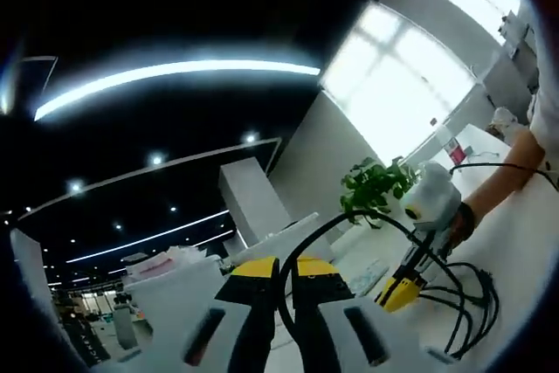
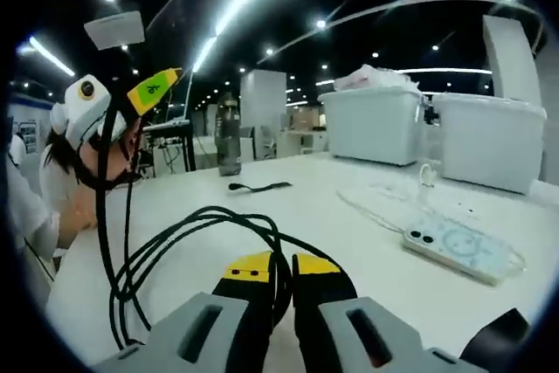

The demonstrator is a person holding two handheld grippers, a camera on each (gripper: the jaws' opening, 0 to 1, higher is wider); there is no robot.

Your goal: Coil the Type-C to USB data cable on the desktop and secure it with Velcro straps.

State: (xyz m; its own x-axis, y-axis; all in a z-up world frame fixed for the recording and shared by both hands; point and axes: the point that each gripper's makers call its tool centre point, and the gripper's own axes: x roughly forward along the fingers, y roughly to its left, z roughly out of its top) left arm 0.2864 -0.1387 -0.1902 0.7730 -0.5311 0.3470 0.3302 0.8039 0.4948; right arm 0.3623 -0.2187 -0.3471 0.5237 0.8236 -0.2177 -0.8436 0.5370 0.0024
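In the left gripper view, the left gripper (image 1: 279, 272) rises from six o'clock with its yellow-tipped jaws pressed on the black cable (image 1: 336, 224), which runs up between them, arcs toward two o'clock and drops to the right gripper (image 1: 400, 290) at four o'clock. That gripper points down at the white table (image 1: 524, 233), held by a hand (image 1: 463, 220) whose forearm comes in from three o'clock. Its jaws stand close together over the cable, though this view does not make the grip plain. Loose loops of cable lie on the table just beyond it, toward four o'clock. A potted plant (image 1: 376, 183) stands behind, near two o'clock, before bright windows. In the right gripper view, the right gripper (image 2: 281, 279) rises from six o'clock, its jaws closed on the cable (image 2: 205, 220) where several strands bunch between the tips. The loops spread on the table (image 2: 349, 242) toward nine o'clock, and one strand climbs to the left gripper (image 2: 155, 89), raised at ten o'clock with a green label on its yellow tip. A black strap (image 2: 258, 186) lies on the table near twelve o'clock, well apart from the coil. A phone (image 2: 454, 246) lies at three o'clock with a thin clear cord by it, a dark bottle (image 2: 228, 137) stands at eleven o'clock, and two white bins (image 2: 371, 124) sit at one o'clock.
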